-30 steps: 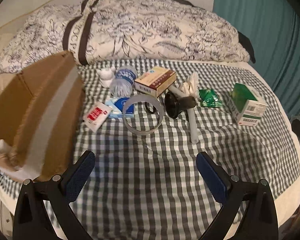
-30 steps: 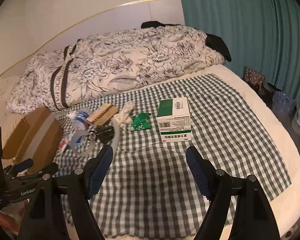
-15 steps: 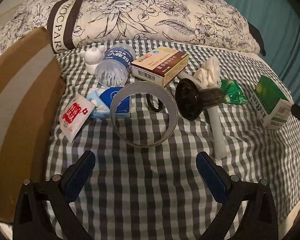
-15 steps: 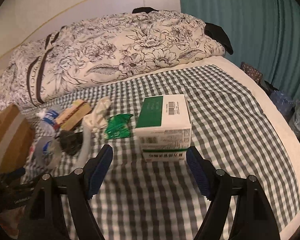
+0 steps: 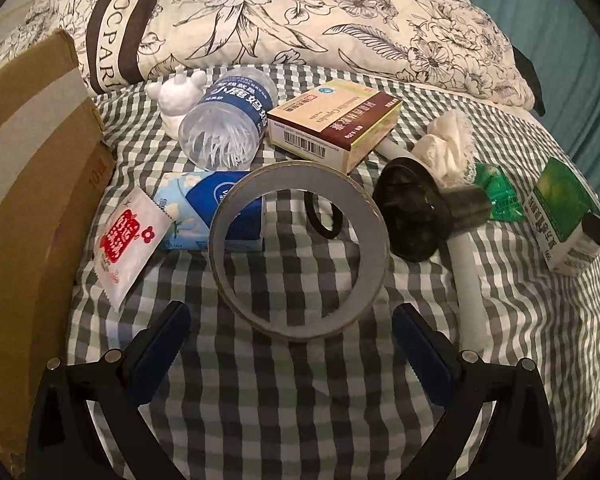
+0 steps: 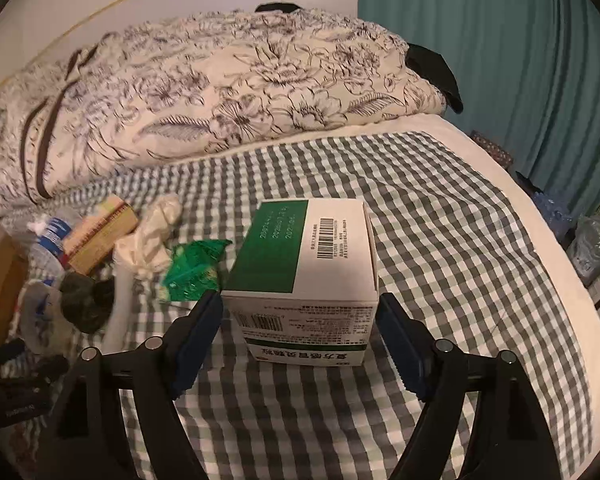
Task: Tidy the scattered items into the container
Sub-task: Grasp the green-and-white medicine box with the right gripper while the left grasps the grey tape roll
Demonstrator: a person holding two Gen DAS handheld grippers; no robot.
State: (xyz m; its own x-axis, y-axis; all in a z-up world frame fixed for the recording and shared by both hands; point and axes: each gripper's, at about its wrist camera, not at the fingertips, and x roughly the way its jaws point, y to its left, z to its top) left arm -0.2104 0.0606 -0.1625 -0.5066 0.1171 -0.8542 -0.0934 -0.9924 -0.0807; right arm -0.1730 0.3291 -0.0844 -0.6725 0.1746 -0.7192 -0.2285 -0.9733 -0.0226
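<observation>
Right hand-held gripper (image 6: 300,326) jaws opening astride green-and-white box (image 6: 304,268), left hand-held gripper (image 5: 290,338) spread wide before tape ring (image 5: 300,248), bare checked cloth (image 6: 440,208) at 2 o'clock

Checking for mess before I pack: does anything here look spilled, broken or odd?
Nothing spilled or broken that I can see. The clear plastic water bottle with a blue label lies on its side, and the brown-and-cream medicine box rests tilted on the white tube.

Both tongs have closed in: left (image 5: 288,344) on the tape ring (image 5: 300,248), right (image 6: 300,340) astride the green box (image 6: 304,276).
</observation>
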